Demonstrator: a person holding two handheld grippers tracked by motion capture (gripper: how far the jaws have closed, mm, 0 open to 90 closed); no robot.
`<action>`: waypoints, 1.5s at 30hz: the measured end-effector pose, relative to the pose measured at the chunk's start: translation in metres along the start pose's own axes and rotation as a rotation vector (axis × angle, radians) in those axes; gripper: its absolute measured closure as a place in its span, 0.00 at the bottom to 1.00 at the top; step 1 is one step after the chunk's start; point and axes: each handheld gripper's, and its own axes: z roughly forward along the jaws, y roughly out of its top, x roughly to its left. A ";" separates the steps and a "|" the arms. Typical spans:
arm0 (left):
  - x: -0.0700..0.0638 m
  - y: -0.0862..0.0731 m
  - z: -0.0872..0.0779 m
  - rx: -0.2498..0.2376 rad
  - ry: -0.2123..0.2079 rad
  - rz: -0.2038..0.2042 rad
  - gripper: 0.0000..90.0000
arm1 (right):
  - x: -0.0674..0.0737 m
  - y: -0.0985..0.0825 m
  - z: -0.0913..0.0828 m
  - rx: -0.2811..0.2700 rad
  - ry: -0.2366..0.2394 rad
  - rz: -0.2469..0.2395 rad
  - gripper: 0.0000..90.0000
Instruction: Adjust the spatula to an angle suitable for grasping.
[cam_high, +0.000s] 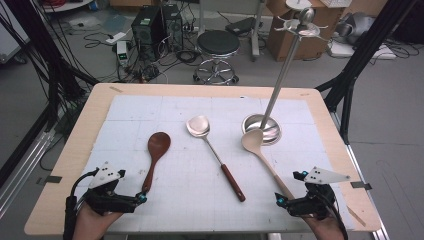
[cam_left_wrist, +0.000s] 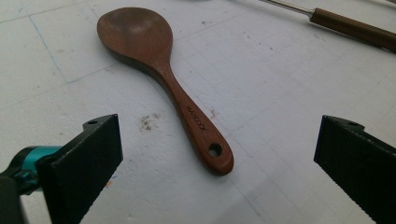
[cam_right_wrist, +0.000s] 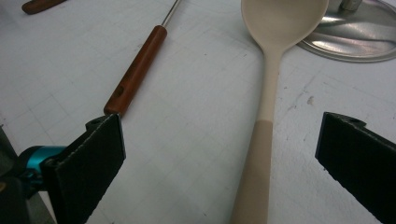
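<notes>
Holding my left gripper (cam_high: 141, 197) low over the white mat (cam_high: 200, 170), I have its jaws spread wide with nothing between them; the dark wooden spoon (cam_left_wrist: 163, 79) lies flat just ahead, its handle end pointing back between the jaws. My right gripper (cam_high: 277, 201) is wide too and grips nothing, with the pale spoon (cam_right_wrist: 271, 93) running up between its jaws, bowl against the base of the metal stand (cam_high: 272, 131). The metal ladle (cam_high: 215, 155) lies between both spoons.

Left hand-held gripper (cam_high: 141, 197), right hand-held gripper (cam_high: 278, 201): black, teal accents, grey plates
</notes>
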 end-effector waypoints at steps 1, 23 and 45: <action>0.000 0.000 0.000 -0.002 0.001 -0.002 0.02 | 0.000 -0.001 0.001 0.004 0.001 0.001 0.01; -0.003 0.005 0.010 -0.006 -0.030 0.007 0.02 | 0.003 0.013 0.005 -0.006 0.038 -0.005 0.01; 0.000 0.003 0.008 -0.015 -0.037 -0.006 0.02 | 0.023 0.065 0.042 -0.007 0.154 -0.047 0.01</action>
